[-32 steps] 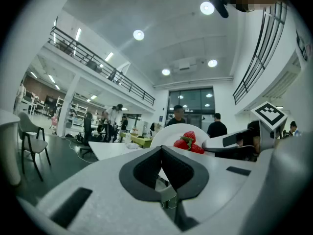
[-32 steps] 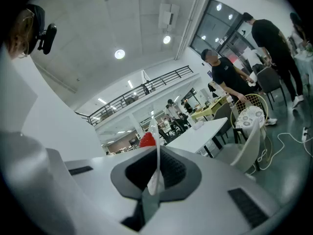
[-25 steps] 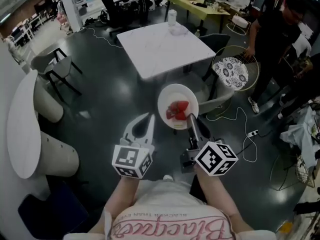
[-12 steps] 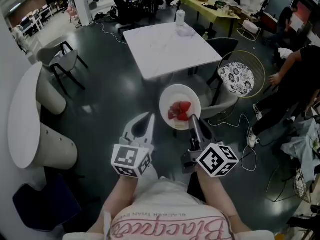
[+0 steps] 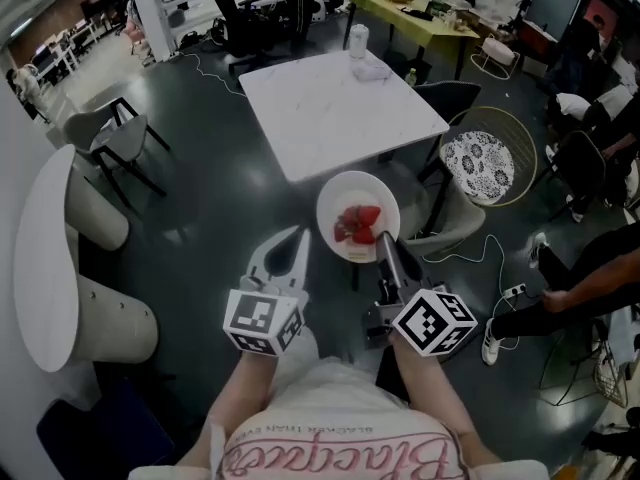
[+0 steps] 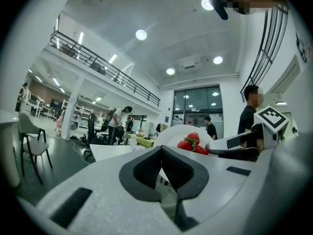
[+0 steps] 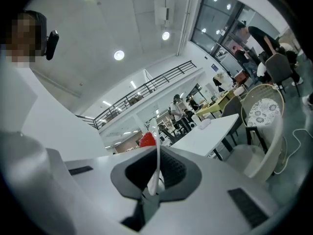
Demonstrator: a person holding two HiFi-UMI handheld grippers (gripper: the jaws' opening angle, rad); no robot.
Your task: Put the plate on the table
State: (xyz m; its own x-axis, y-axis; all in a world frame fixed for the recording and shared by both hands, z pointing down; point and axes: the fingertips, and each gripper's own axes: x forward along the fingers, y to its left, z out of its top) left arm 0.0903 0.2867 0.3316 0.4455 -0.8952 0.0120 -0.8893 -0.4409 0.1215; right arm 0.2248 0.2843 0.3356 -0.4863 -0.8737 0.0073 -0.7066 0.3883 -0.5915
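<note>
Pink script on the person's white shirt [image 5: 340, 453] is upside down in the head view and not readable. The left gripper [image 5: 297, 236] is clenched on nothing, while the right gripper [image 5: 382, 238] pinches the near rim of the round white plate [image 5: 345, 190], which carries red strawberries [image 5: 358, 223] and hangs over the dark floor [image 5: 230, 198], just short of the white square table [image 5: 340, 108]. The right gripper view shows the plate only as a thin edge-on sliver between the jaws; the left gripper view shows it side-on, berries on top.

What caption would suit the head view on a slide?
Right gripper holds a plate of strawberries short of the white table; left gripper is shut, empty.
</note>
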